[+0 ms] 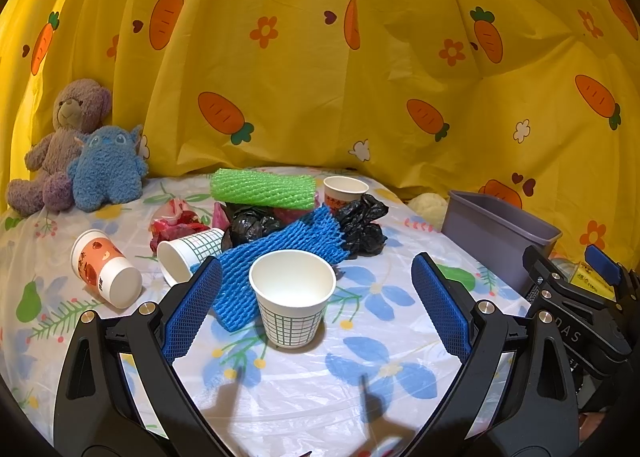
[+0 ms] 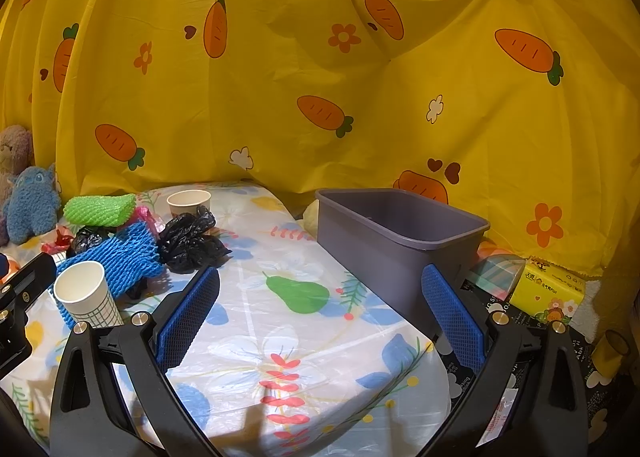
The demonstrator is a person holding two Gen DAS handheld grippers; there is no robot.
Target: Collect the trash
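Note:
My left gripper (image 1: pixel 318 305) is open; an upright white grid-pattern paper cup (image 1: pixel 293 297) stands between its blue pads, untouched. Behind it lie a blue foam net (image 1: pixel 280 257), a tipped grid cup (image 1: pixel 188 257), an orange cup on its side (image 1: pixel 106 269), black plastic bags (image 1: pixel 362 225), a green foam net (image 1: pixel 262 189), red wrappers (image 1: pixel 176 223) and another upright cup (image 1: pixel 344 189). My right gripper (image 2: pixel 320 313) is open and empty above the tablecloth, left of the grey bin (image 2: pixel 400 241). The grid cup shows in the right wrist view (image 2: pixel 86 295) too.
The grey bin (image 1: pixel 496 233) stands off the table's right edge. Two plush toys (image 1: pixel 80 161) sit at the back left. A yellow tissue pack (image 2: pixel 550 291) lies right of the bin. The yellow carrot curtain (image 1: pixel 320 57) closes off the back.

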